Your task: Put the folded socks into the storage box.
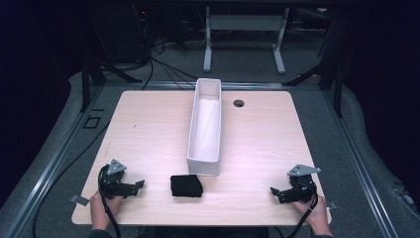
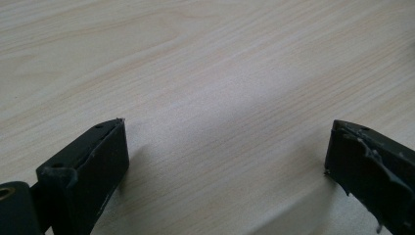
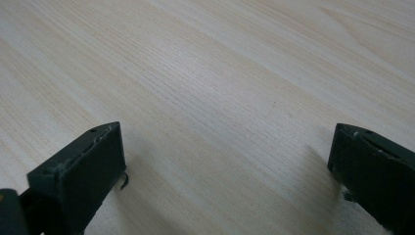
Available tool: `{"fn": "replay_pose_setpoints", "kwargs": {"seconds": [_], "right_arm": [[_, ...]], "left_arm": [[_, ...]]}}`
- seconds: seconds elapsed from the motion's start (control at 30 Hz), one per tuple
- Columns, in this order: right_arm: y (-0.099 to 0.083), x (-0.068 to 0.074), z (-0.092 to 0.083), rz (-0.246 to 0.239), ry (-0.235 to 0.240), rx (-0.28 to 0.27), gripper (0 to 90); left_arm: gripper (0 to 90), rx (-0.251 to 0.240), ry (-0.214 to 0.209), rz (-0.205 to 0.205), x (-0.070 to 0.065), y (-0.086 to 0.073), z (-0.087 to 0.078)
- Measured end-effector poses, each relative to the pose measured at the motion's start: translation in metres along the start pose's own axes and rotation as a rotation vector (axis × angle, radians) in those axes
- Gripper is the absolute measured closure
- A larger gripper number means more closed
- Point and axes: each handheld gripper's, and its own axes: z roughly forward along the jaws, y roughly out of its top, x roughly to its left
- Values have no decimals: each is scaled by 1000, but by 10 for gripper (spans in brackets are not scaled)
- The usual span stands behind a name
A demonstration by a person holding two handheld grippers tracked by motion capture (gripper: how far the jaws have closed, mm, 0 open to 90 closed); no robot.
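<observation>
Black folded cloth (image 1: 186, 185) lies on the pale wooden worktop (image 1: 257, 144), just before the long white box (image 1: 204, 126). It looks soft and light; pinch a folded edge. Left claw (image 1: 140, 184) and right claw (image 1: 273, 191) both gape wide, empty.

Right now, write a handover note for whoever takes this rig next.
Left hand-held gripper: open, holding nothing, low over the table at its near left.
Right hand-held gripper: open, holding nothing, at the near right.
Folded black cloth: flat on the table between them, just in front of the long white bin, touching neither gripper.
Done: nothing visible; the bin looks empty.
Left: probably grasp the cloth and put it in the bin.
</observation>
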Motion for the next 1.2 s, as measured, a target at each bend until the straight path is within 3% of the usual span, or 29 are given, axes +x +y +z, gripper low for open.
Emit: {"fn": "replay_pose_setpoints", "kwargs": {"seconds": [0.33,0.37,0.43,0.77,0.97,1.13,1.2], "right_arm": [[0,-1,1,3,-10,-1,0],[0,-1,2,4,-13,-21,0],[1,-2,3,-5,5,-16,0],[3,-4,5,-6,4,-15,0],[3,-4,5,-8,5,-17,0],[3,-5,5,2,2,-18,0],[3,-5,5,-1,-2,-17,0]], "left_arm": [[29,-1,3,-1,0,0,0],[31,-2,5,-4,-1,0,0],[41,-7,3,-4,-1,-1,-1],[38,8,-30,31,-1,-2,-4],[15,65,-74,74,-1,4,-8],[1,57,-135,101,-6,14,-17],[0,47,-141,120,-11,18,-22]]}}
